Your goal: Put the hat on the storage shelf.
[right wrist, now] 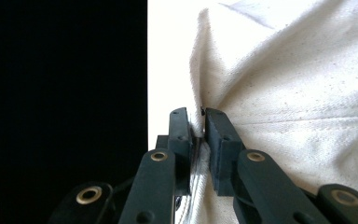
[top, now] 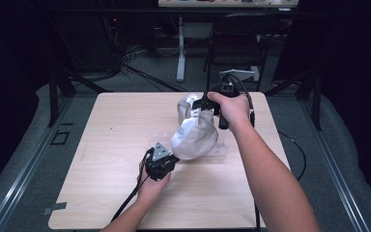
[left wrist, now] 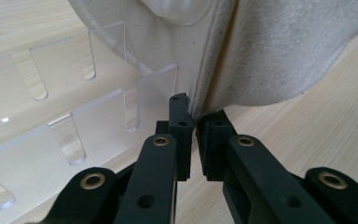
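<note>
Nearest to us on the pale wooden desk (top: 106,193), we hold the left claw (top: 170,155) low, just off the near edge of a white cloth cap (top: 195,135). In the left gripper view the two jaws of this claw (left wrist: 195,122) stand nearly together with the stitched edge of the cap (left wrist: 261,51) running down into the narrow gap; we take it as clenched on that edge, though the grip is at the very tips. Just beside the jaws lies a clear plastic rack (left wrist: 51,121) with rounded slots cut in its upright walls; the cap hangs over it. From above, the rack (top: 221,151) peeks out from under the cap, near the middle of the desk.

Farther off, our right hand (top: 233,108) lifts the right claw (top: 204,104) at the top of the cap, which is pulled up into a rumpled peak there. In the right gripper view the jaws (right wrist: 198,125) pinch a fold of the cream fabric (right wrist: 298,93), clenched on the cap.

We can read no brand, label or writing on the cap, rack or desk.

Beyond the desk stands a dark chair (top: 236,43) on the grey floor.
</note>
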Motion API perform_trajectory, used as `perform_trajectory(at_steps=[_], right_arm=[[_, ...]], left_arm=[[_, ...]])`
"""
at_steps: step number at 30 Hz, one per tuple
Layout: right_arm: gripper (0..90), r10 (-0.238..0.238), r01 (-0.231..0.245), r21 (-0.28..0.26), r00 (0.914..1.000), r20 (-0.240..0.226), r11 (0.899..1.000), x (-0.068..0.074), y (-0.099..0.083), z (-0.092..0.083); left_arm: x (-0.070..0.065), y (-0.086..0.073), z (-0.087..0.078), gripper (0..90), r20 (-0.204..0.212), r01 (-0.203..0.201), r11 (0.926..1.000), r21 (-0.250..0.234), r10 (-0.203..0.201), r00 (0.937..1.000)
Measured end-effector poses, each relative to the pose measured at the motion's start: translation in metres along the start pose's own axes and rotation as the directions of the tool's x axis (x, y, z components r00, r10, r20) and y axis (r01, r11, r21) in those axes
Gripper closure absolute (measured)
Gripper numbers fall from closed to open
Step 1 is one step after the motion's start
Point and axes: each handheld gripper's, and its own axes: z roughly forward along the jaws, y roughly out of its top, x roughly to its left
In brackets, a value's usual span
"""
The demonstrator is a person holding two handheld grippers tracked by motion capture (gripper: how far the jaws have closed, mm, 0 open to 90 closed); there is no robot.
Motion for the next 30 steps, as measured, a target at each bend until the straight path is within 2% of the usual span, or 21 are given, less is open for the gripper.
perform_trajectory(at_steps=[5, 8, 10, 12, 14, 19, 21, 23, 25, 27, 30], right_arm=[[77.4, -0.008, 0.008, 0.001, 1.0, 0.004, 1.0, -0.003, 0.0, -0.002], [71.8, -0.015, 0.015, -0.014, 0.9999, 0.003, 1.0, -0.006, 0.001, -0.008], [68.8, -0.013, 0.013, -0.033, 0.9999, -0.006, 0.999, -0.01, 0.001, -0.013], [66.5, -0.015, 0.014, -0.045, 0.9999, -0.009, 0.999, -0.014, 0.0, -0.019], [64.8, -0.022, 0.021, -0.047, 0.9997, -0.009, 0.999, -0.016, -0.002, -0.025], [60.0, -0.088, 0.09, -0.062, 0.9956, 0.033, 0.994, -0.019, -0.012, -0.039], [57.0, -0.128, 0.132, -0.061, 0.99, 0.06, 0.989, -0.02, -0.019, -0.045], [55.6, -0.179, 0.186, -0.075, 0.9791, 0.098, 0.98, -0.022, -0.026, -0.049], [54.1, -0.197, 0.205, -0.075, 0.9748, 0.104, 0.976, -0.025, -0.033, -0.052], [52.7, -0.249, 0.261, -0.095, 0.961, 0.12, 0.961, -0.03, -0.042, -0.053], [54.4, -0.305, 0.322, -0.108, 0.9405, 0.15, 0.941, -0.036, -0.055, -0.055]], left_arm=[[0.0, -0.001, 0.0, 83.8, 0.0, 0.0, 0.9999, -0.016, 0.0, 1.0], [0.0, -0.001, -0.003, 77.6, 0.01, 0.014, 0.9997, -0.018, -0.014, 0.9999], [0.0, -0.001, -0.007, 72.8, 0.009, -0.003, 0.9999, -0.015, 0.003, 1.0], [0.0, -0.002, -0.009, 69.8, 0.005, -0.006, 0.9997, -0.022, 0.006, 1.0], [0.001, -0.003, -0.016, 66.9, 0.006, -0.012, 0.9999, -0.01, 0.012, 0.9999], [0.007, -0.008, -0.033, 59.2, 0.008, -0.003, 0.9999, 0.012, 0.003, 1.0], [0.01, -0.011, -0.042, 57.3, 0.006, -0.004, 0.9999, 0.009, 0.004, 1.0], [0.016, -0.014, -0.053, 55.5, 0.003, 0.012, 0.9997, 0.02, -0.012, 0.9999], [0.022, -0.017, -0.063, 53.0, 0.001, 0.035, 0.999, 0.026, -0.035, 0.9994], [0.028, -0.022, -0.072, 51.4, -0.001, 0.058, 0.9979, 0.027, -0.058, 0.9983], [0.037, -0.031, -0.085, 50.3, -0.018, 0.07, 0.9965, 0.045, -0.07, 0.9974]])
